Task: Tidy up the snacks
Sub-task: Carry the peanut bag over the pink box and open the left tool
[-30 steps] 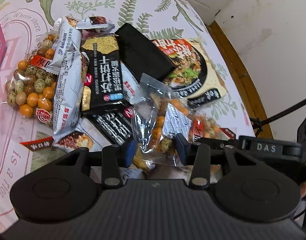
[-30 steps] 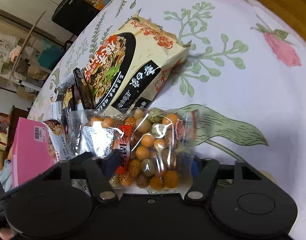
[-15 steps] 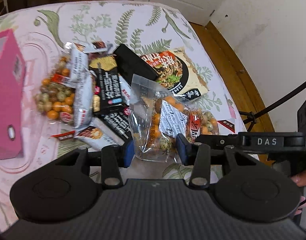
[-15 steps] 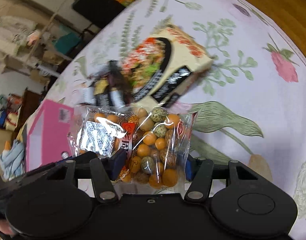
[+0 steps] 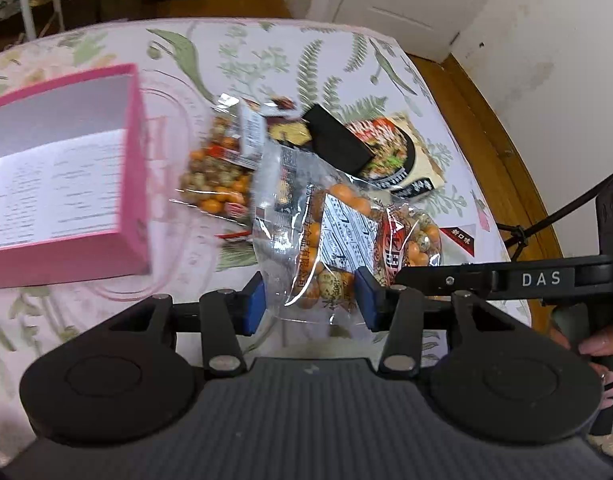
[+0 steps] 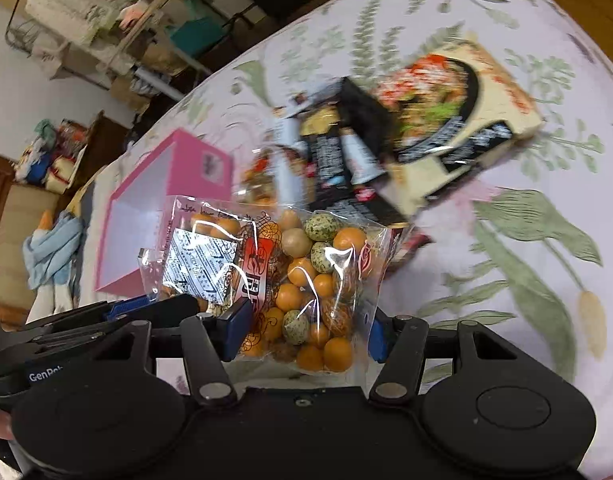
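A clear bag of orange and speckled coated nuts (image 5: 346,232) hangs above the table, held from two sides. My left gripper (image 5: 309,304) has its blue pads against the bag's lower end, and its jaws are opening slightly with the bag still between them. My right gripper (image 6: 306,336) is shut on the other end of the same nut bag (image 6: 306,264). An open pink box (image 5: 134,152) stands at the left, white inside; in the right wrist view the pink box (image 6: 194,164) lies beyond the bag.
A snack pile lies on the floral tablecloth: a second nut bag (image 5: 214,184), a black packet (image 5: 338,144), a noodle pack (image 5: 398,156) and small sachets. The table edge (image 5: 482,184) curves past wooden floor. A hand (image 5: 598,344) grips the right handle.
Both grippers have risen with the nut bag, so the pile looks smaller and farther. The pink box has come into view with its opening showing. The right wrist has rolled.
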